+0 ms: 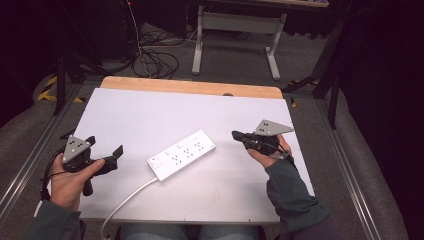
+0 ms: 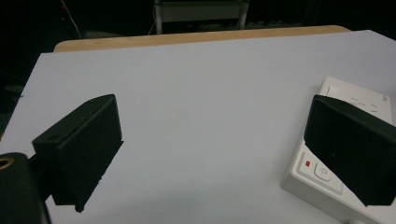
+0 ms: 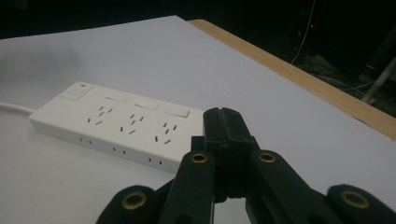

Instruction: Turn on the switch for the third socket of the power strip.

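Tool in my right hand is pinched shut and empty, so I approach the power strip slowly, aiming at its switch, while my left tool gapes wide.

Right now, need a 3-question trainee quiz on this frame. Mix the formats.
1. True or false: the left gripper has its jaws shut.
2. Multiple choice: where does the power strip lie? A) between the two grippers on the white table top; B) held in the right gripper; C) on the floor.
3. Short answer: which end of the power strip does its white cable leave from, the switch end or the far end?

Key:
1. False. In the left gripper view the jaws stand wide apart with nothing between them.
2. A.
3. The switch end, running toward the person's edge of the table.
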Motion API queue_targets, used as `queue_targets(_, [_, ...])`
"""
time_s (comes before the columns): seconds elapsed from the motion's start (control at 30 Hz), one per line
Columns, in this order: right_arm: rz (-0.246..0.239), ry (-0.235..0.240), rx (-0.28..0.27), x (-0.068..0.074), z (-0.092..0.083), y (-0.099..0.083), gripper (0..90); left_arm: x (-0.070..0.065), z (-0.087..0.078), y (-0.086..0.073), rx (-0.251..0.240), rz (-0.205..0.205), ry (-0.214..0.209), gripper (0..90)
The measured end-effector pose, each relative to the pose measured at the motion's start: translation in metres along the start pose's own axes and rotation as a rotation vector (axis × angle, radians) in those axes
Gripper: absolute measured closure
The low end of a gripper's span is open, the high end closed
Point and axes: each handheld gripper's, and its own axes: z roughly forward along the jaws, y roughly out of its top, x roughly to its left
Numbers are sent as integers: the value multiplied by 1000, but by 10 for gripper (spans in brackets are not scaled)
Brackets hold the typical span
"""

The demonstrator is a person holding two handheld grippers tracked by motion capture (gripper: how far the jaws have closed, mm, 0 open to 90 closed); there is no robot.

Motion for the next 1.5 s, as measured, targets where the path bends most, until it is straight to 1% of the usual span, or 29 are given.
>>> queue_targets(0.1, [-1, 2, -4, -1, -2, -1, 900, 0, 0, 0, -1, -1, 1, 48])
queue_targets(0.27, [14, 3, -7, 0, -7, -3, 900, 0, 0, 0, -1, -1, 1, 48])
queue_targets(0.3, [13, 8, -16, 0, -9, -4, 900, 0, 0, 0, -1, -1, 1, 48])
queue_targets(0.4, [4, 17, -15, 1, -10, -6, 900, 0, 0, 0, -2, 0, -2, 48])
queue_targets(0.43, [5, 28, -18, 1, -10, -6, 897, -1, 0, 0, -2, 1, -2, 49])
queue_targets(0.5, [10, 36, -25, 0, -10, -6, 866, -1, 0, 0, -2, 1, -1, 49])
queue_targets(0.53, [10, 36, -25, 0, -10, -6, 866, -1, 0, 0, -2, 1, -1, 49])
queue_targets(0.57, [18, 52, -37, 0, -10, -7, 820, 0, 0, 0, -1, 5, -2, 48])
queue_targets(0.63, [19, 55, -42, 0, -10, -8, 736, 0, 1, 0, -1, 2, -2, 48])
queue_targets(0.67, [25, 67, -47, 0, -9, -9, 730, 0, 1, 0, 0, 1, -4, 49])
queue_targets(0.8, [18, 67, -44, 1, -9, -9, 700, -1, 0, 0, -1, 1, -1, 48])
queue_targets(0.87, [20, 69, -63, 0, -10, -9, 675, 0, 0, 0, -1, -1, 0, 48])
queue_targets(0.9, [20, 69, -63, 0, -10, -9, 675, 0, 0, 0, -2, -3, 0, 48])
queue_targets(1.0, [29, 70, -90, 0, -14, -9, 620, 0, 0, 0, -3, -4, -1, 48])
queue_targets(1.07, [26, 74, -97, 0, -15, -10, 613, 0, 0, 0, -3, -6, -2, 48])
queue_targets(1.1, [21, 75, -108, 0, -16, -11, 565, 0, 0, 0, -4, -6, -1, 49])
queue_targets(1.13, [21, 75, -108, 0, -16, -11, 565, 0, 0, 0, -4, -8, -1, 49])
queue_targets(1.27, [23, 78, -125, 0, -22, -13, 514, 0, 0, 0, -4, -8, 0, 48])
queue_targets(1.33, [21, 77, -126, 0, -23, -13, 509, 0, 0, 0, -3, -9, 0, 49])
queue_targets(1.37, [30, 80, -126, 0, -24, -14, 487, 0, 0, 0, -3, -9, 1, 49])
queue_targets(1.43, [28, 79, -124, 0, -24, -14, 481, 1, 0, 0, -3, -9, 1, 48])
queue_targets(1.5, [32, 84, -126, 0, -25, -15, 454, 1, 0, 0, -3, -8, 0, 49])
